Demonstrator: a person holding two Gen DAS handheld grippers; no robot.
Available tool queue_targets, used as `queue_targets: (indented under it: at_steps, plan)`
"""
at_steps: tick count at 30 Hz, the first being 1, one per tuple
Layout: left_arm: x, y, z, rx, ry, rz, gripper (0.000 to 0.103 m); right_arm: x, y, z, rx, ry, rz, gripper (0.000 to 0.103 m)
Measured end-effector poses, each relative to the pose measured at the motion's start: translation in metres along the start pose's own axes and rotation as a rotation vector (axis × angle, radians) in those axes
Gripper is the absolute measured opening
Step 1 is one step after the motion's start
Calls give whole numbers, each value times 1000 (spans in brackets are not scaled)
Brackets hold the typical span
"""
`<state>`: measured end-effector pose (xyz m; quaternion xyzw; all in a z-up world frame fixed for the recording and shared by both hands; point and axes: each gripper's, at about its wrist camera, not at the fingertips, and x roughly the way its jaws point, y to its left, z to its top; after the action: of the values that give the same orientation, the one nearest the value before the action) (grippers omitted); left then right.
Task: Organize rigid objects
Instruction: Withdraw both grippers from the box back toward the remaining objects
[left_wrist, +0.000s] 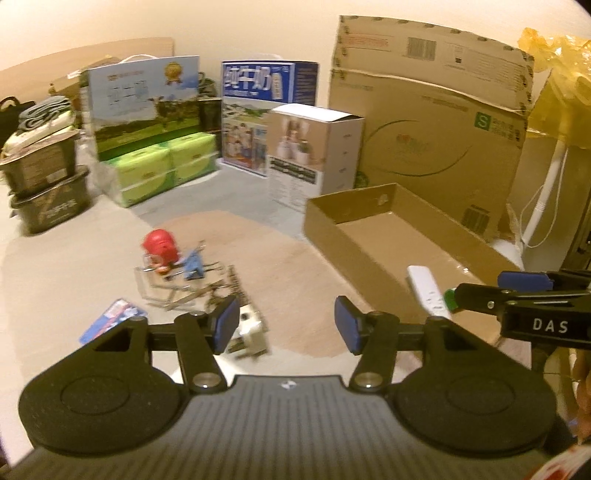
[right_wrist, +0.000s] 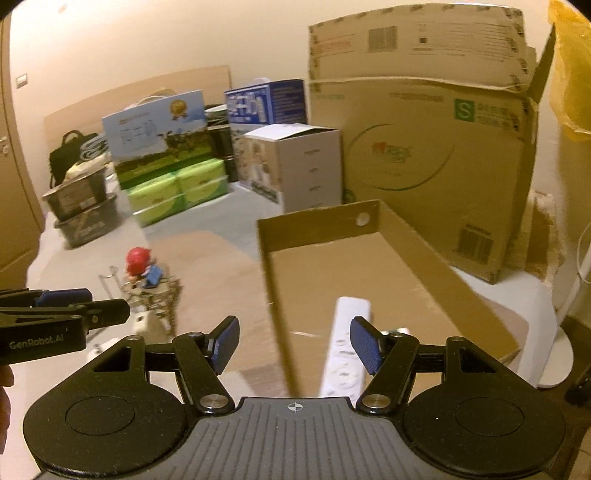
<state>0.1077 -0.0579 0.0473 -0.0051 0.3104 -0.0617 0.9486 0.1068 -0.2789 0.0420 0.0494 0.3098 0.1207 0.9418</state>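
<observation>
A shallow open cardboard tray (left_wrist: 332, 218) (right_wrist: 314, 229) lies on the floor at the right. Inside it rests a long white remote-like device (left_wrist: 428, 293) (right_wrist: 347, 347), with a small green item (left_wrist: 451, 300) beside it. My left gripper (left_wrist: 287, 326) is open with nothing between its blue pads, above a white plug adapter (left_wrist: 253, 332). My right gripper (right_wrist: 295, 343) is open over the tray's left wall, the white device just under its right pad. A red-helmeted figurine (left_wrist: 162, 251) (right_wrist: 138, 260) stands on a clear stand among keys and a blue piece (left_wrist: 194, 266).
A blue packet (left_wrist: 110, 317) lies at the near left. Behind stand a large cardboard box (left_wrist: 436, 147), a white carton (left_wrist: 314, 155), green tissue packs (left_wrist: 162, 166), blue milk cartons (left_wrist: 266, 85) and stacked dark bins (left_wrist: 48, 192). A wooden door (right_wrist: 14, 184) is at far left.
</observation>
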Motion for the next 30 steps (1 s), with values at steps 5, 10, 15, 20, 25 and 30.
queue_targets:
  at_steps: [5, 10, 15, 20, 25, 30]
  plan:
    - [-14, 24, -10, -13, 6, 37, 60, -1, 24, -7, -11, 12, 28, 67]
    - [-25, 48, -19, -35, 12, 69, 62, 1, 44, -13, -28, 24, 53, 68]
    - [-32, 65, -25, -38, 17, 99, 69, 5, 61, -17, -41, 37, 76, 70]
    - [-34, 77, -31, -30, 22, 127, 73, 11, 77, -21, -55, 52, 90, 73]
    - [-32, 88, -35, -28, 35, 141, 77, 18, 87, -26, -62, 68, 100, 75]
    - [-27, 98, -41, -29, 52, 156, 77, 24, 93, -30, -64, 77, 109, 76]
